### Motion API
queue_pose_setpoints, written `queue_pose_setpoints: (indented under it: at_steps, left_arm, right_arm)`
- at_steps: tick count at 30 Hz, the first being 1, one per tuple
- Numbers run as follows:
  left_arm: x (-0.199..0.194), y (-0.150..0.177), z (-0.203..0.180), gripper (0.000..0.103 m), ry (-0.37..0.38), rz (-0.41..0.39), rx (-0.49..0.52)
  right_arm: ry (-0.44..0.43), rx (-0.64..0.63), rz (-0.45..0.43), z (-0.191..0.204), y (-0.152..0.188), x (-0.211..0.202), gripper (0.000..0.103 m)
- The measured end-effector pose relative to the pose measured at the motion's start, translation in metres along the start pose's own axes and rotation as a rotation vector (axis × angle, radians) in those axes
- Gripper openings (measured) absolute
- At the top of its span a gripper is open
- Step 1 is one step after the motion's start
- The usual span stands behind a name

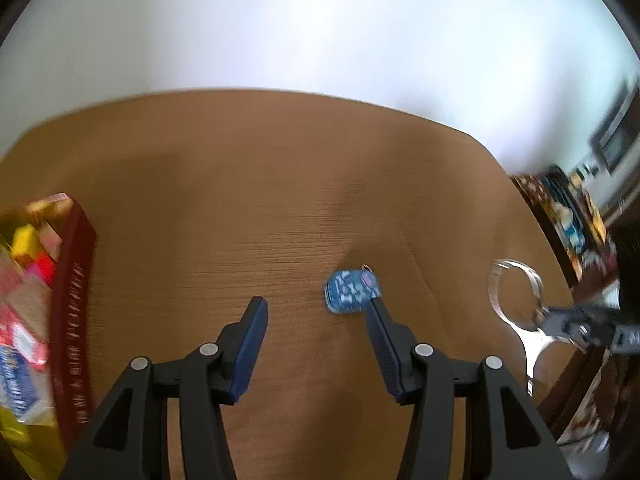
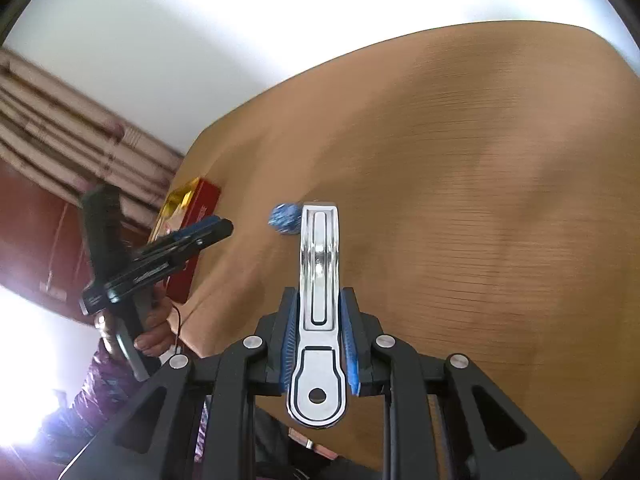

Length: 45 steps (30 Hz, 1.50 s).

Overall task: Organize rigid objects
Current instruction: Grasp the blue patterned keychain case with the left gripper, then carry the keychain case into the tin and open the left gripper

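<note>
Left wrist view: left tongs (image 1: 316,306) standing apart, gripping nothing, hovering over the wooden table (image 1: 240,184). Small blue patterned object (image 1: 351,291) lying on the table just beyond the right fingertip. Red box (image 1: 74,300) of colourful items sitting at the table's left edge. Right tongs (image 1: 560,320) entering at right, clamping a shiny metal bottle opener (image 1: 516,300).

Right wrist view: right tongs (image 2: 319,300) pressing closed on the bottle opener (image 2: 319,280), handle between the pads, ring end pointing away, raised above the table (image 2: 460,180). Blue object (image 2: 285,218) lying just beyond. Left tongs (image 2: 208,232) hovering near the red box (image 2: 196,216), hand (image 2: 154,328) gripping the handle.
</note>
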<state>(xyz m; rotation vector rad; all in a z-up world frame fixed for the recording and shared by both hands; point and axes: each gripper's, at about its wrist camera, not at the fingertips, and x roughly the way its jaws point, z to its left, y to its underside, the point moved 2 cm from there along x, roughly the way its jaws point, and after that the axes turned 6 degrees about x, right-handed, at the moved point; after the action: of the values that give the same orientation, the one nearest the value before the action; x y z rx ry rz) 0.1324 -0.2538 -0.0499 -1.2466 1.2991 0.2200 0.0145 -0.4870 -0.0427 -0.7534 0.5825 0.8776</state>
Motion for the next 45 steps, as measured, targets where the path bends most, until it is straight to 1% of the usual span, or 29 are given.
queue_pose_setpoints:
  at_steps: [1,2,4,6,9,11,15,20,22,24,25,26,27,28,29,34,38,43,45]
  left_arm:
    - [0.007,-0.002,-0.001,0.052,0.02,0.009,-0.02]
    - [0.013,-0.004,-0.001,0.052,0.022,0.021,-0.033]
    - [0.018,-0.007,-0.003,0.052,-0.003,0.022,-0.035]
    - [0.023,-0.01,-0.009,0.052,-0.057,0.008,0.005]
    - [0.027,-0.009,-0.023,0.052,-0.053,0.005,0.065]
    - [0.032,-0.013,-0.029,0.052,-0.059,0.006,0.108]
    - [0.043,-0.018,-0.037,0.052,-0.056,0.024,0.154]
    - [0.058,-0.025,-0.038,0.052,-0.05,0.061,0.166]
    - [0.062,-0.024,-0.039,0.052,-0.049,0.073,0.164]
    - [0.064,-0.022,-0.035,0.052,-0.059,0.093,0.164]
    - [0.07,-0.022,-0.034,0.052,-0.065,0.115,0.157]
    - [0.074,-0.022,-0.034,0.052,-0.065,0.126,0.151]
    - [0.073,-0.022,-0.033,0.051,-0.065,0.107,0.152]
    - [0.073,-0.022,-0.033,0.044,-0.065,0.1,0.155]
    - [0.073,-0.022,-0.033,0.044,-0.066,0.102,0.163]
    - [0.063,-0.014,-0.027,0.044,-0.075,0.068,0.13]
    - [0.042,-0.01,-0.025,0.044,-0.064,0.032,0.082]
    - [-0.011,-0.002,-0.015,0.044,-0.06,-0.029,0.011]
    - [-0.034,0.003,-0.003,0.044,-0.078,-0.047,-0.02]
  right_arm:
    - [-0.006,0.014,-0.008,-0.008,0.0,-0.006,0.019]
    - [-0.014,0.029,-0.015,-0.014,0.001,-0.01,0.019]
    - [-0.024,0.053,-0.024,-0.025,0.0,-0.013,0.019]
    - [-0.04,0.077,-0.031,-0.034,0.0,-0.015,0.019]
    - [-0.063,0.103,-0.03,-0.046,0.0,-0.016,0.019]
    - [-0.074,0.114,-0.028,-0.05,0.0,-0.016,0.019]
    - [-0.089,0.131,-0.025,-0.051,0.001,-0.012,0.019]
    - [-0.119,0.16,-0.02,-0.059,0.002,-0.012,0.019]
    - [-0.118,0.162,-0.021,-0.06,0.003,-0.013,0.019]
    - [-0.124,0.165,-0.02,-0.06,0.003,-0.013,0.019]
    - [-0.124,0.164,-0.018,-0.059,0.004,-0.012,0.019]
    - [-0.125,0.164,-0.017,-0.058,0.004,-0.012,0.019]
    - [-0.127,0.166,-0.016,-0.059,0.004,-0.011,0.019]
    - [-0.131,0.168,-0.015,-0.059,0.005,-0.011,0.019]
    - [-0.135,0.168,-0.013,-0.059,0.005,-0.01,0.02]
    - [-0.14,0.173,-0.01,-0.058,0.006,-0.006,0.02]
    - [-0.15,0.177,-0.009,-0.059,0.003,-0.005,0.02]
    - [-0.17,0.159,-0.003,-0.047,0.001,-0.002,0.02]
    - [-0.184,0.154,0.008,-0.042,0.001,0.001,0.02]
